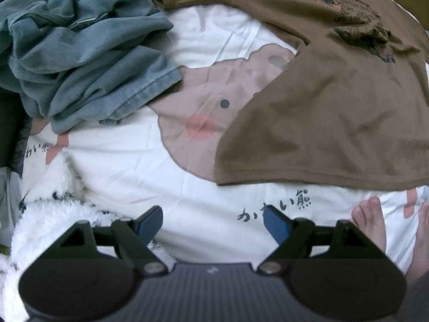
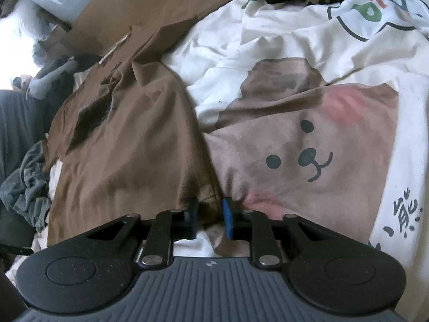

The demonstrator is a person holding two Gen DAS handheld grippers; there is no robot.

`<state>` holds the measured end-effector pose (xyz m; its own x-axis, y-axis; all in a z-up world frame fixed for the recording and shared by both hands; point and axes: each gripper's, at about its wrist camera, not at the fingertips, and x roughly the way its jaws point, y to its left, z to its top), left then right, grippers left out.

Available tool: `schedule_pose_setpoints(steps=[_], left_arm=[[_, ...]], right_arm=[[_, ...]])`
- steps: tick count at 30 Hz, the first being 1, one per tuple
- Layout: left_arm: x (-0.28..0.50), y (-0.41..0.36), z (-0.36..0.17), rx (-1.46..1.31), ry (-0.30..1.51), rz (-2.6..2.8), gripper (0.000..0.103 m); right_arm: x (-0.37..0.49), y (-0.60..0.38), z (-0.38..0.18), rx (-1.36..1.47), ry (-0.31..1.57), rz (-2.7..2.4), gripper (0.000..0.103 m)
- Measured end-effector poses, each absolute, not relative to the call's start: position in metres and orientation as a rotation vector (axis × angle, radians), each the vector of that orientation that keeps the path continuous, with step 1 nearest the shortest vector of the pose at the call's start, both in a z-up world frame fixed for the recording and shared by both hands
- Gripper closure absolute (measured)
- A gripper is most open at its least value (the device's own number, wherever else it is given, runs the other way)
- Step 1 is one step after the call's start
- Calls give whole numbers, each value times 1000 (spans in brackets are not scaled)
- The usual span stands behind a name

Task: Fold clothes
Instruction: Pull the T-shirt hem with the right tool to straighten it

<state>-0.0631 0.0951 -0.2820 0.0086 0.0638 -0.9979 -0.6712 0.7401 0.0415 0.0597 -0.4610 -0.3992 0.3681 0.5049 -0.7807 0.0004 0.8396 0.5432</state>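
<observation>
The folding has barely begun: the brown shirt lies mostly flat on the bear-print bedsheet, its corner pinched in the right gripper, while the left gripper gapes empty and the jeans lie crumpled.

Brown printed cotton T-shirt spread on white bear-print bed cover; crumpled blue denim garment to its left; fluffy white blanket nearer, left.
</observation>
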Motion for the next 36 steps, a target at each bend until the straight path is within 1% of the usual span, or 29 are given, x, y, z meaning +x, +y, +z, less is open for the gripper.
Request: schedule_pose_setpoints(steps=[2, 5, 11, 15, 16, 17, 29, 32, 36], left_arm=[[-63, 95, -282, -527, 1460, 617, 19], [-62, 95, -283, -526, 1458, 615, 19], [-62, 96, -286, -525, 1457, 604, 19], [-63, 95, -287, -530, 1456, 604, 19], [-63, 95, -287, -532, 1450, 606, 19], [-63, 96, -287, -534, 1445, 609, 19], [-63, 110, -282, -569, 1328, 629, 19], [-62, 115, -284, -586, 1297, 638, 23], [-62, 121, -292, -623, 1258, 638, 24]], right_arm=[[60, -463, -400, 508, 1164, 338, 92], [62, -464, -402, 520, 1172, 334, 92], [68, -458, -405, 477, 1199, 326, 87], [73, -456, -405, 455, 1216, 326, 88], [73, -455, -404, 444, 1219, 327, 88], [73, -453, -402, 436, 1223, 326, 97], [69, -453, -358, 366, 1275, 266, 98], [68, -455, -345, 337, 1285, 249, 98], [66, -453, -331, 284, 1294, 238, 98]])
